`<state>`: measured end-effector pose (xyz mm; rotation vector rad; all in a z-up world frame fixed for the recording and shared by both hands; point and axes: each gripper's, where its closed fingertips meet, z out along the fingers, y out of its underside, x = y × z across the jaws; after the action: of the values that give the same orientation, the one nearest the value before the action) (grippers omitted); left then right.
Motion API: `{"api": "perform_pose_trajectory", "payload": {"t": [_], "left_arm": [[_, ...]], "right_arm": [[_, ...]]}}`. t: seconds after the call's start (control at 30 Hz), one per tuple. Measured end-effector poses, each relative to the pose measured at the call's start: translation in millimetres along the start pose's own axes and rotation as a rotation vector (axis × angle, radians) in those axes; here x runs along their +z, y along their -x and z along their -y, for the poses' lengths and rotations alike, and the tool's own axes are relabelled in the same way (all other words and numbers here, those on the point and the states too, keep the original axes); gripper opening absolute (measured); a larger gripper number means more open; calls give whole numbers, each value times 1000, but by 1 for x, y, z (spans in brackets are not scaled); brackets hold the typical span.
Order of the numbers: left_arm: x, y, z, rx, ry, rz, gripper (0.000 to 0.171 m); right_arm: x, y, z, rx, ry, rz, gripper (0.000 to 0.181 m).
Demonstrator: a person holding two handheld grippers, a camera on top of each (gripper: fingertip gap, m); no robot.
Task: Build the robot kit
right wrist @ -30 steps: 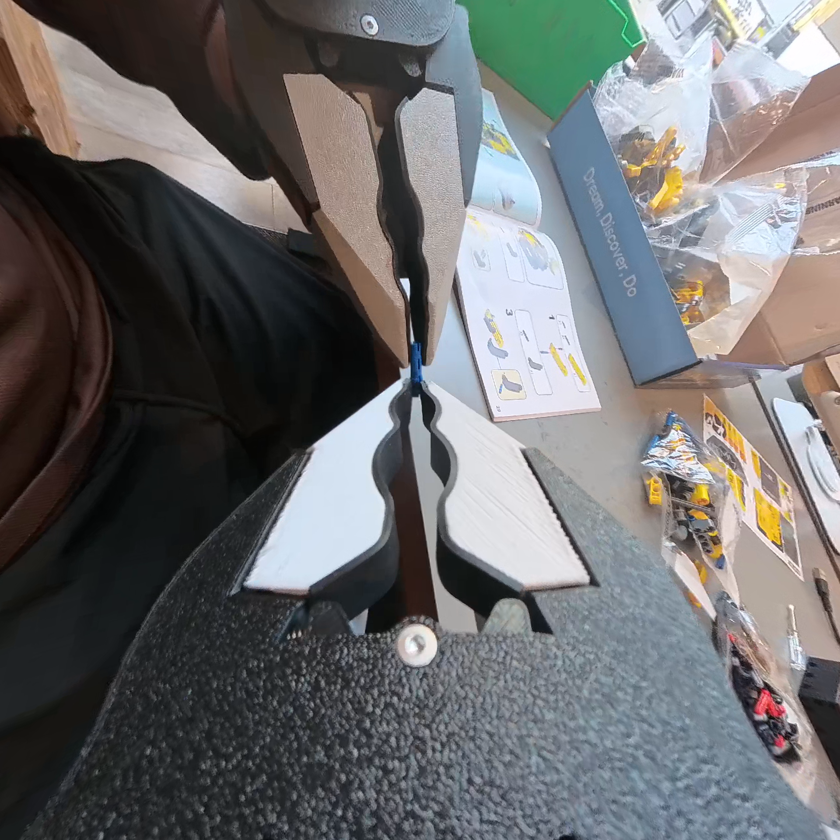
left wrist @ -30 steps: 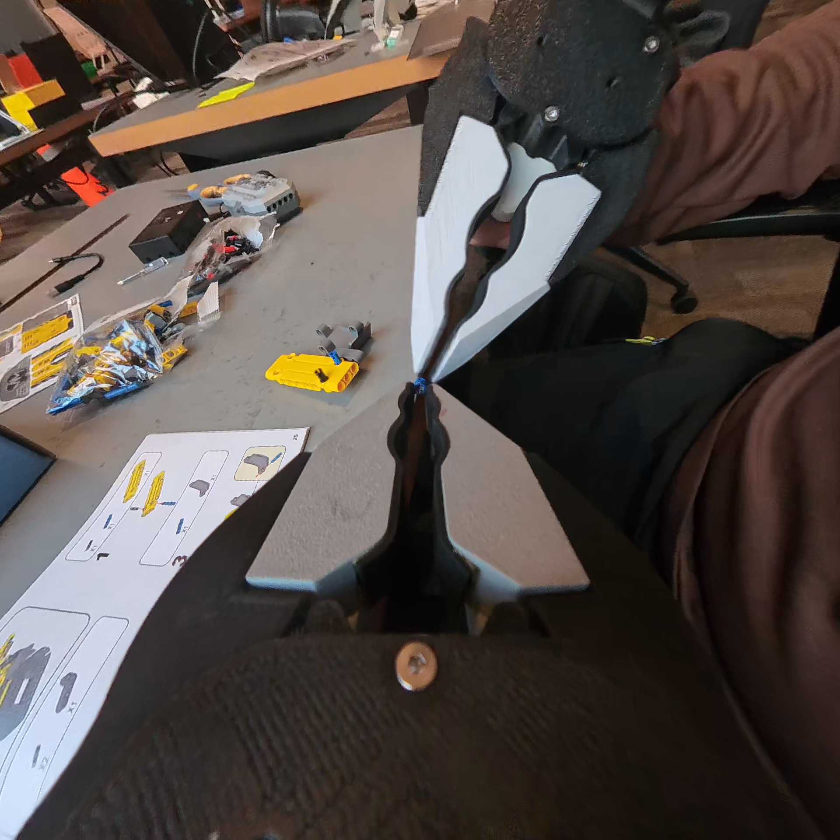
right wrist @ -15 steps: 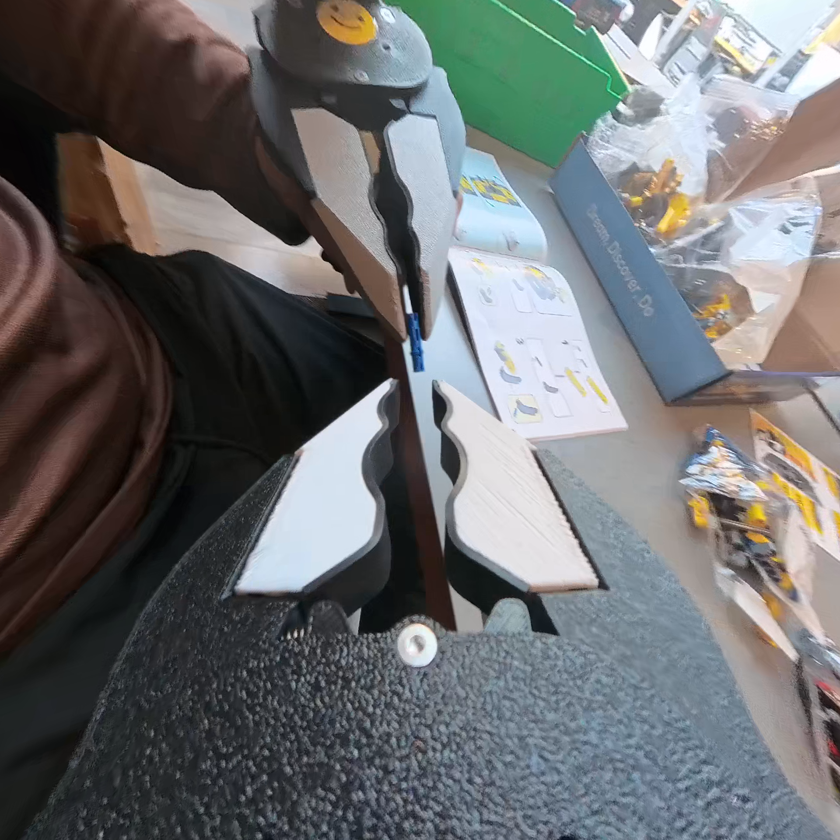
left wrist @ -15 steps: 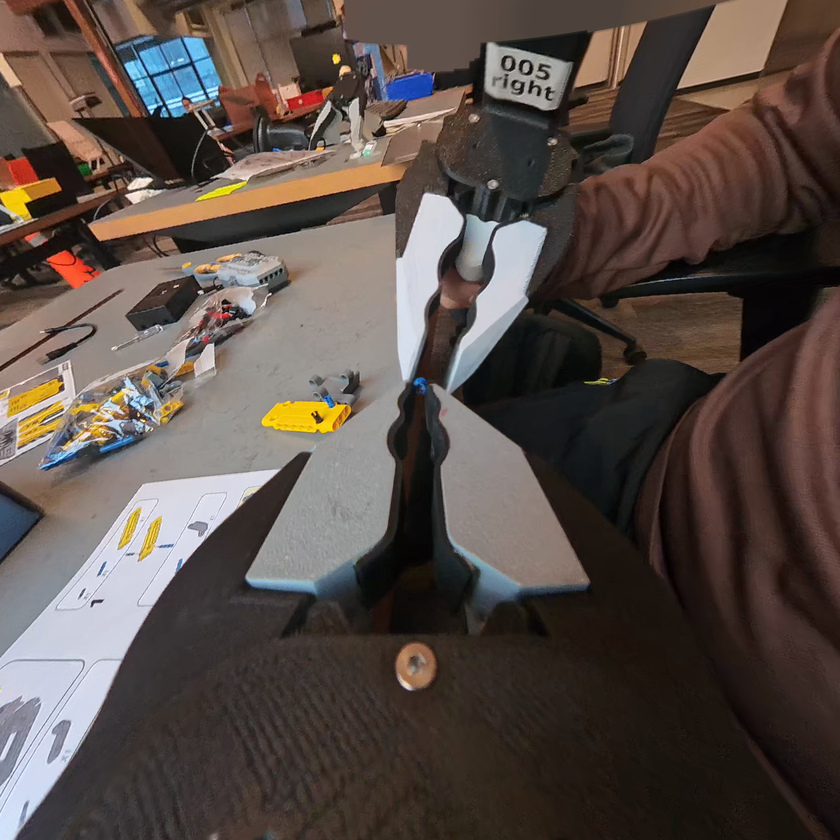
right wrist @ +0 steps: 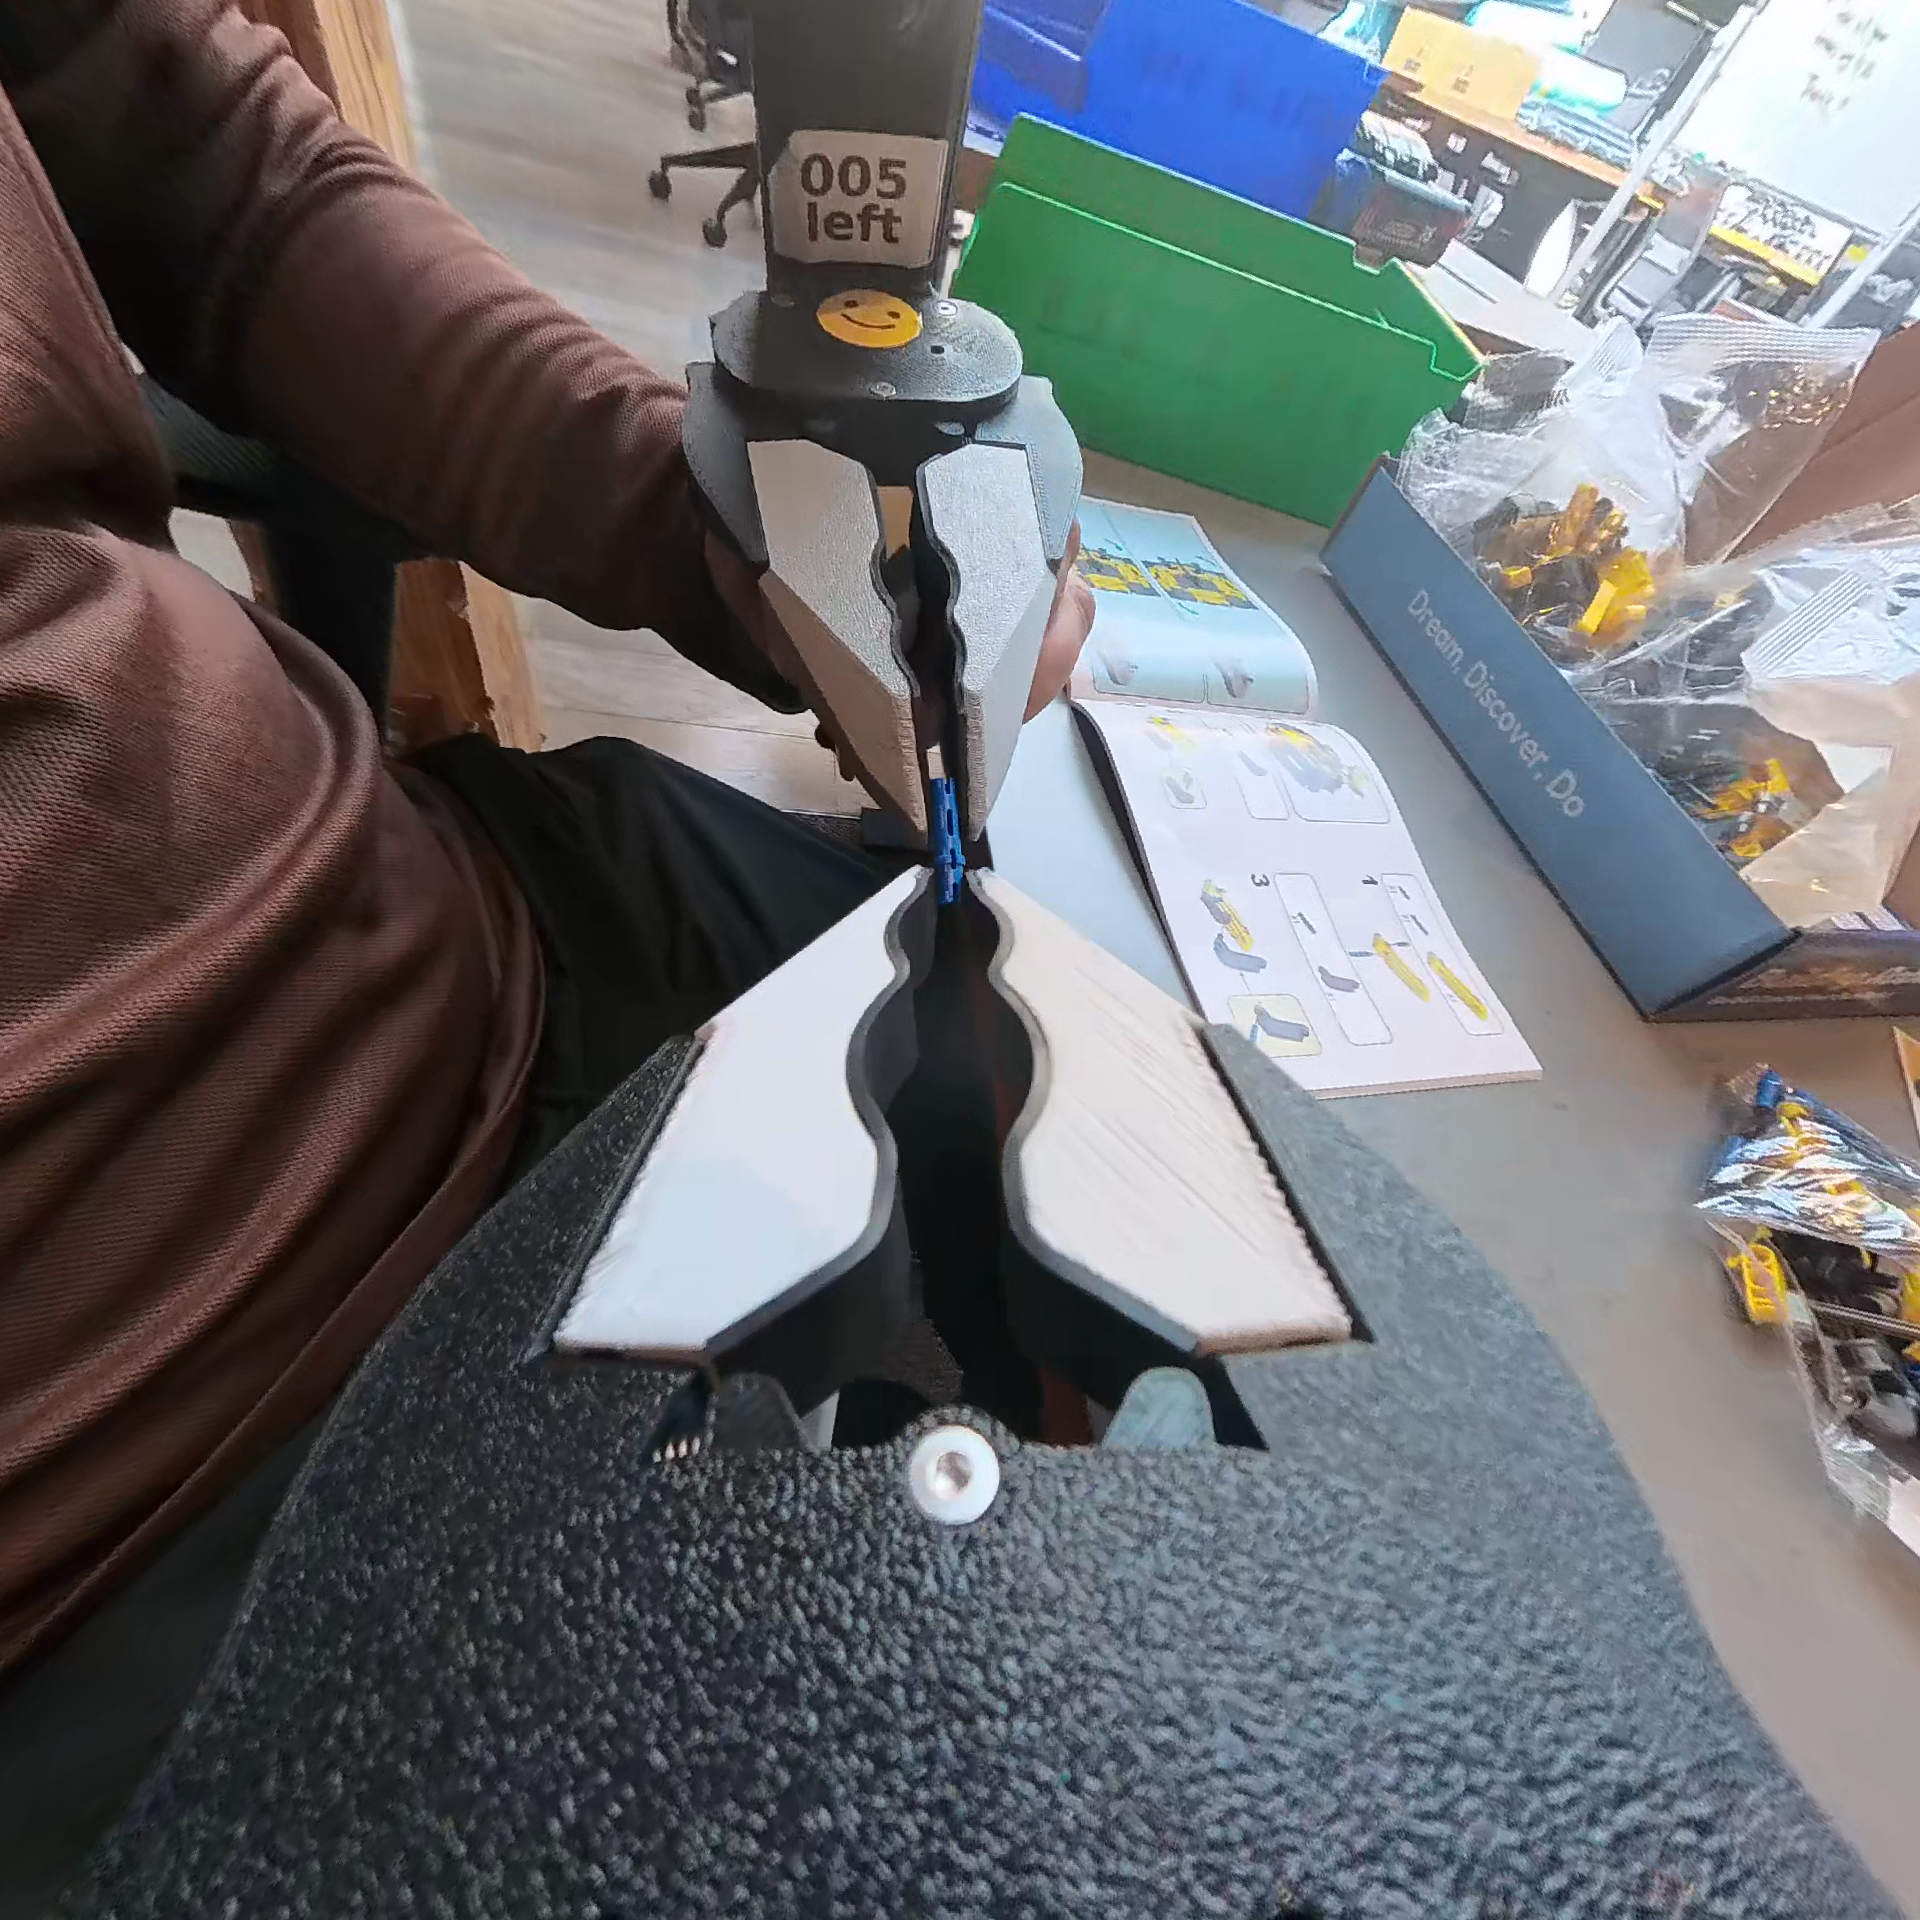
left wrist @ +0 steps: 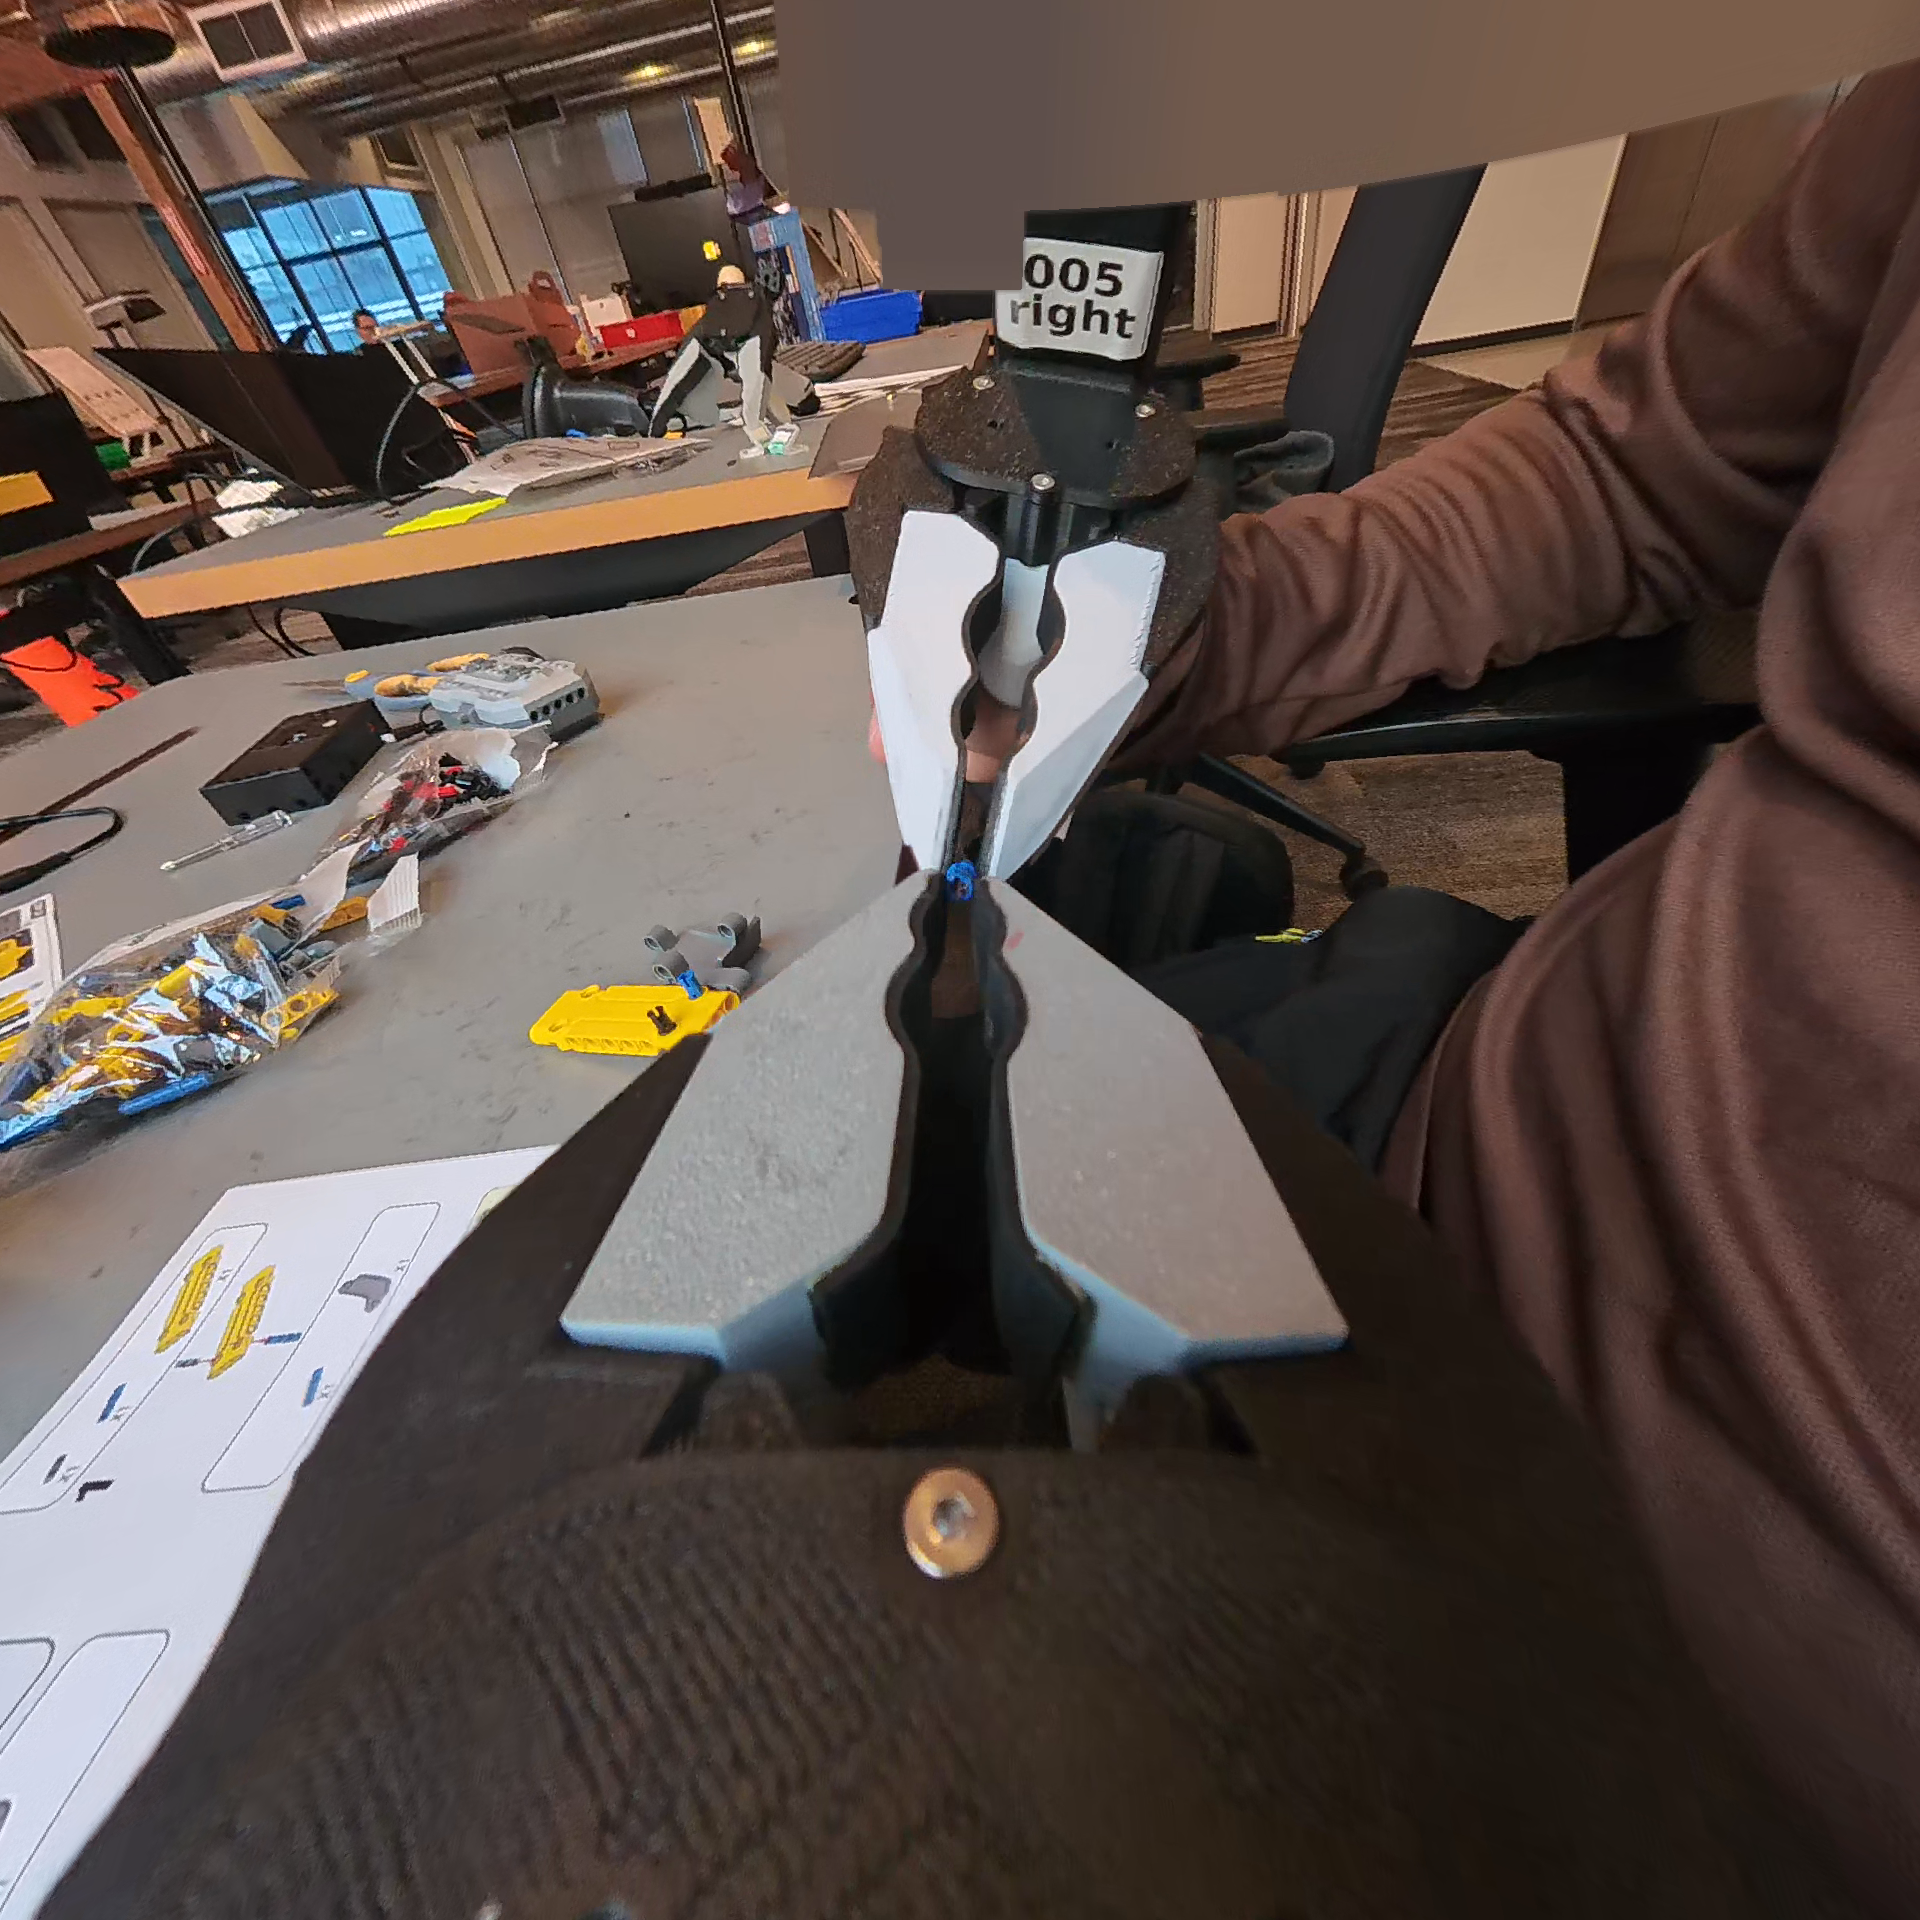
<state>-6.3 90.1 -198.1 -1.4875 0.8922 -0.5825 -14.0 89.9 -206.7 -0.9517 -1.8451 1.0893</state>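
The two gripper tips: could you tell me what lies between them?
A small blue pin bridges them in the right wrist view, the left gripper and right gripper each pinching one end.

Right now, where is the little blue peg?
The little blue peg is up in the air off the table's edge, pinched between the tips of the left gripper and the right gripper, which meet nose to nose in both wrist views.

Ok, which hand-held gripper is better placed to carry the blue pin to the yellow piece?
Left, likely: the left hand-held gripper is shut on the blue pin; the right hand-held gripper only flanks its free end, grip unclear.
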Motion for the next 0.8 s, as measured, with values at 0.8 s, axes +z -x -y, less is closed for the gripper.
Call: {"api": "perform_pose_trajectory", "payload": {"t": [0.8], "left_arm": [[0,15,-46,18,240,55,6]], "right_arm": [[8,-13,-42,-272,323,-167,6]]}}
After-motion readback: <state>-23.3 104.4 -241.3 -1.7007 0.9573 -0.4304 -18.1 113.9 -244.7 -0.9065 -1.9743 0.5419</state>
